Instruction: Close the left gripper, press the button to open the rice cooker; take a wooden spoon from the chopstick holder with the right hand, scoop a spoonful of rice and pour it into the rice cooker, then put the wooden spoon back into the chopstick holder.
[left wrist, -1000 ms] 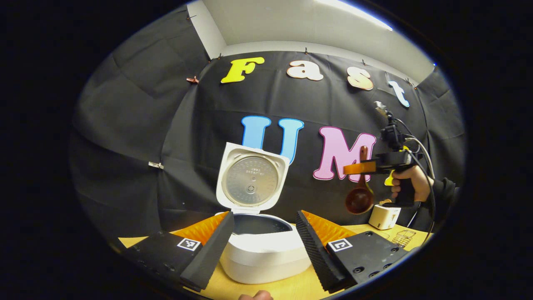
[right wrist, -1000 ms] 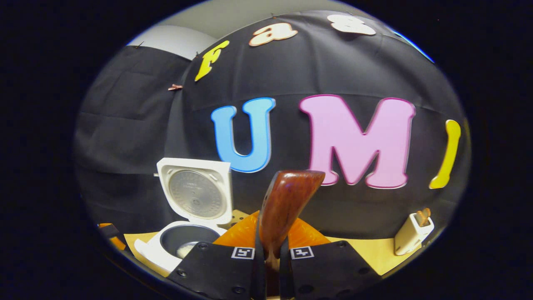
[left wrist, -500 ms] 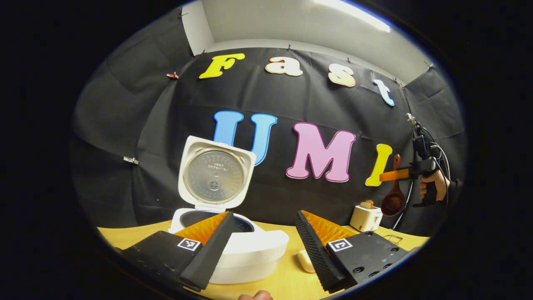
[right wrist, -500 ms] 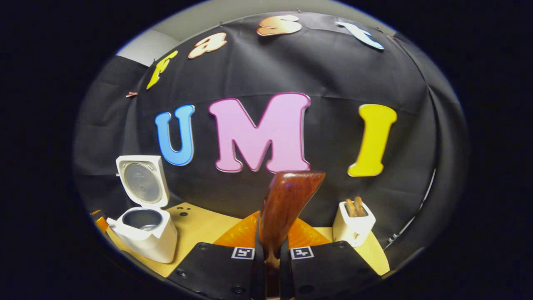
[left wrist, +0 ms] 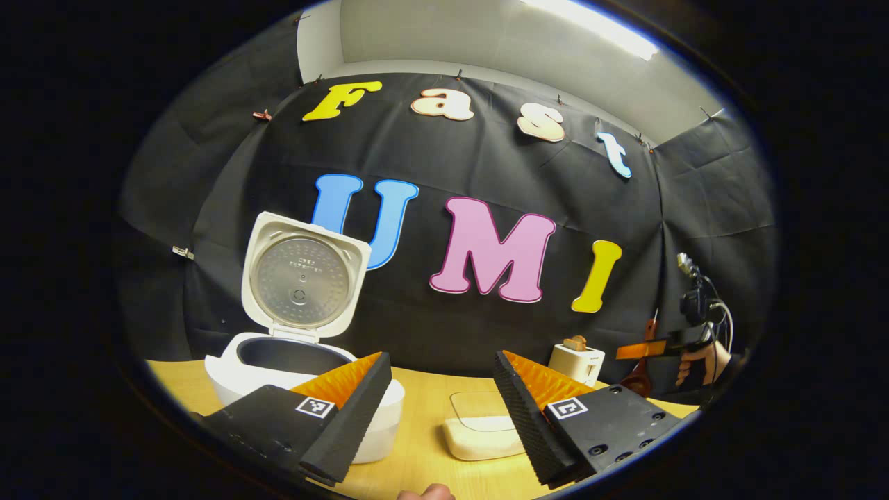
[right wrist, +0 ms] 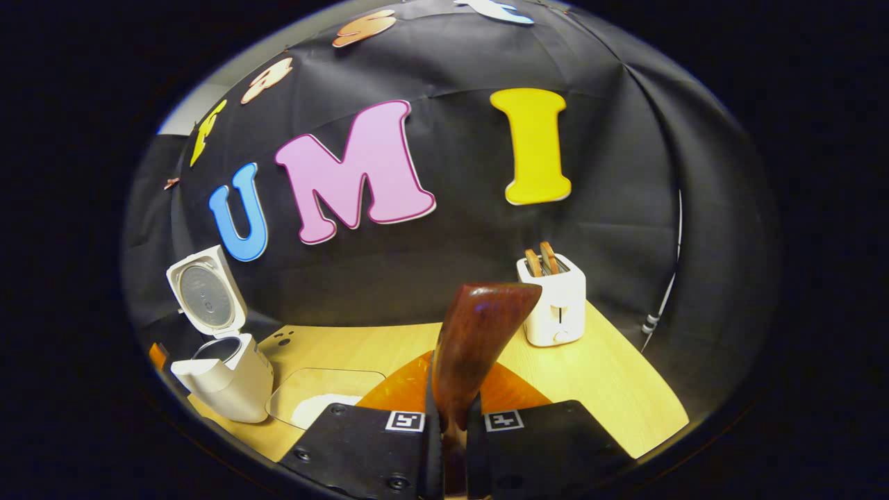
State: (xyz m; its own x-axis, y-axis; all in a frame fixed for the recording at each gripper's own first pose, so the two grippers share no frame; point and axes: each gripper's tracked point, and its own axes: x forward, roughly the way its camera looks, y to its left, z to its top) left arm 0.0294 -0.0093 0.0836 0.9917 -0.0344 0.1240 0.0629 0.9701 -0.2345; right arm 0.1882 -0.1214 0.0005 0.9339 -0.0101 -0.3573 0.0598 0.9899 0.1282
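Note:
The white rice cooker [left wrist: 278,364] stands open on the left of the wooden table, its lid [left wrist: 302,278] upright. My left gripper [left wrist: 441,368] hovers open in front of it, holding nothing. A shallow clear dish of rice [left wrist: 483,434] lies between its fingers' lines. In the right gripper view my right gripper [right wrist: 451,417] is shut on the handle of the brown wooden spoon [right wrist: 479,333]. The white chopstick holder [right wrist: 555,305], with wooden handles sticking out of it, stands just beyond the spoon's end. In the left gripper view the right gripper [left wrist: 642,349] hangs beside the holder [left wrist: 576,361], spoon bowl [left wrist: 633,380] down.
The rice cooker [right wrist: 222,375] and rice dish [right wrist: 312,396] sit far left in the right gripper view. Bare table [right wrist: 611,375] stretches to the right of the holder. A cable [right wrist: 663,298] runs down the black wall at the right. A hand [left wrist: 698,364] holds the right gripper.
The right gripper has carried the spoon rightwards and down, away from the cooker, to beside the holder. The left gripper's view has swung right, so the cooker sits further left.

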